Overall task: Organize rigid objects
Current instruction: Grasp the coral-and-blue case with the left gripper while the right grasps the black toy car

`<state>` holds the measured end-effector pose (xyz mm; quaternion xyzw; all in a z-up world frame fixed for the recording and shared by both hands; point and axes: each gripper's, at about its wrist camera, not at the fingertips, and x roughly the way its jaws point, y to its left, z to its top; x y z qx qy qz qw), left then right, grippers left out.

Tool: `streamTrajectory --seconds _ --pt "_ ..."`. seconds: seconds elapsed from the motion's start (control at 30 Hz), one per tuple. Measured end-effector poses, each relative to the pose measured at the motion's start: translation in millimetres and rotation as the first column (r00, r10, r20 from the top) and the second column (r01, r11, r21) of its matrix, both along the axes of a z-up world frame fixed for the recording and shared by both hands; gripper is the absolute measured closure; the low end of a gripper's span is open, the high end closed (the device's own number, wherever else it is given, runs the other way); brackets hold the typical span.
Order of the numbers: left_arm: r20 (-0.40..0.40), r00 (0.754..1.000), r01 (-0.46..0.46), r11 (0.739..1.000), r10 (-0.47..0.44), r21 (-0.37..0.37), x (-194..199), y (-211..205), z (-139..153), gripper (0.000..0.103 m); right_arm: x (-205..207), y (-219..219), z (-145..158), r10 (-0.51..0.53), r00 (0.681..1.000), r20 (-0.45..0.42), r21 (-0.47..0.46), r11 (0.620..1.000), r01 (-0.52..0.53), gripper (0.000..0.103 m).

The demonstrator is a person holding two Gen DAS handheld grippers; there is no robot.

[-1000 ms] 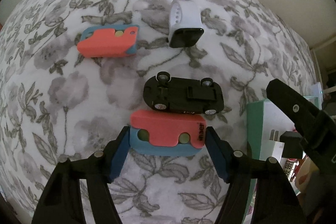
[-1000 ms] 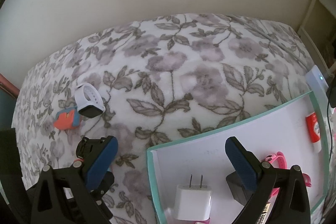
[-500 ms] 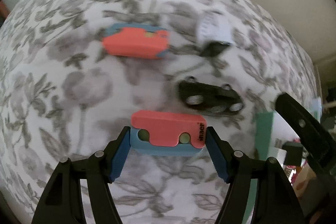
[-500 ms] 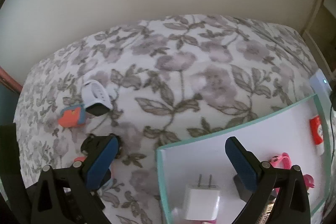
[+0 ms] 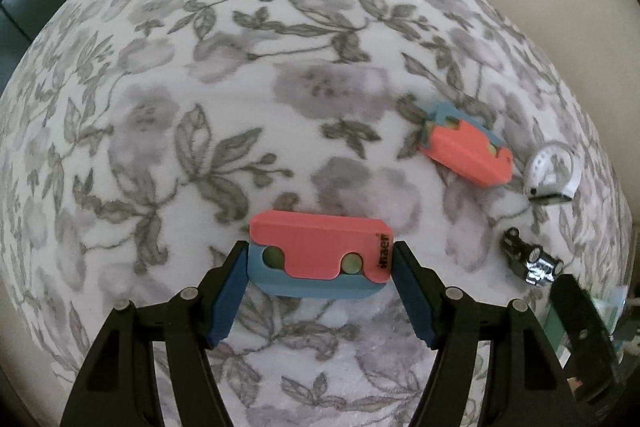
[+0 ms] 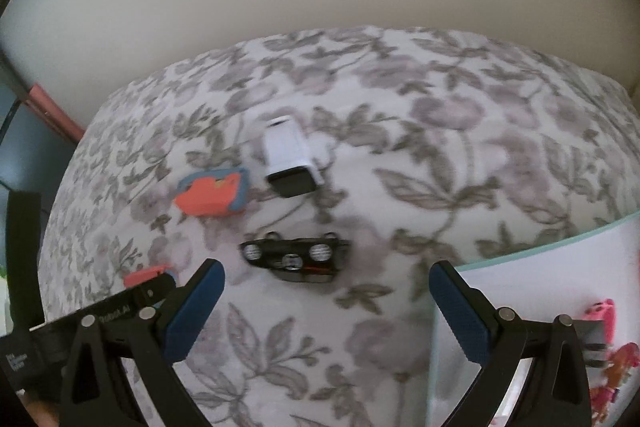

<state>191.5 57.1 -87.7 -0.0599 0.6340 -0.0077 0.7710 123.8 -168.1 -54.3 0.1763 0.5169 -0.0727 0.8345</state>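
A wide surface covered with a white cloth printed with grey flowers and leaves fills both views. At its right side, a white shallow tray with a mint-green rim is seen from the right wrist; pink items lie at the tray's right edge, too blurred to be identified.

The left gripper is clamped on a coral-and-blue flat plastic block with two round holes, the blue pads being pressed against its two short ends. The block is held above the cloth, well to the left of the other objects.

The right gripper is held with its blue-padded fingers wide apart and nothing between them, above the cloth just left of the tray's corner.

A second coral-and-blue flat plastic block lies on the cloth. Just beside it rests a white smartwatch with a looped band and a dark face. Near both, a small black toy car turned on its roof, wheels up, lies on the cloth, just ahead of the right gripper's open fingers and apart from them.
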Motion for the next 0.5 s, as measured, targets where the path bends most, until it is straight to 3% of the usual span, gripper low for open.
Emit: streamTrajectory --seconds 0.2,0.5 --pt "0.0 1.0 -0.008 1.0 0.008 -0.009 -2.8 11.6 -1.5 0.032 7.0 13.0 -13.9 0.023 1.0 0.011 0.029 0.999 -0.023 0.0" --pt "0.0 1.0 -0.013 1.0 0.013 -0.01 0.1 3.0 0.7 0.031 18.6 20.5 -31.6 0.034 0.999 0.013 0.049 0.998 -0.034 0.011"
